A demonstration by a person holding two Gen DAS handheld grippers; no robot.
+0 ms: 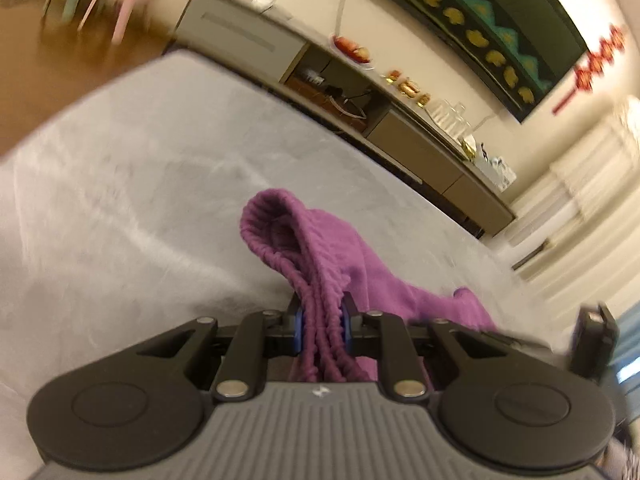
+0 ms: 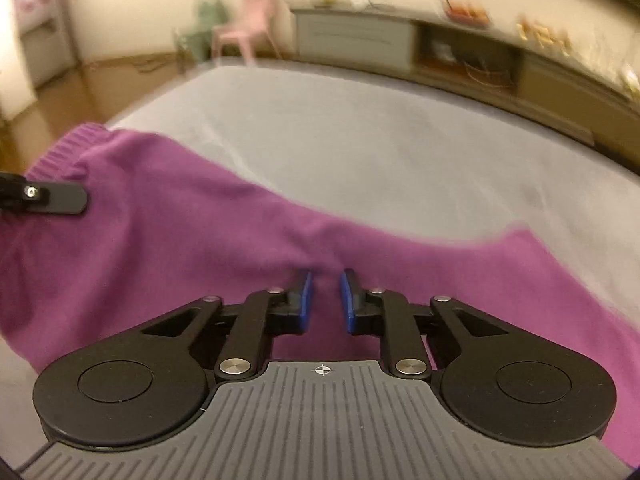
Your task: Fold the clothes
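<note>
A purple knit garment lies partly lifted over a grey padded surface. In the left wrist view my left gripper is shut on its bunched ribbed edge, which loops up ahead of the blue pads. In the right wrist view the garment stretches across from left to right, and my right gripper is shut on a pinched fold of its smooth fabric. The left gripper's finger shows at the left edge, at the ribbed hem. A dark part of the right gripper shows at the far right, blurred.
The grey surface spreads beyond the garment to its far edge. Behind it runs a long low sideboard with dishes and jars on top. A pink chair and a green one stand on the wooden floor.
</note>
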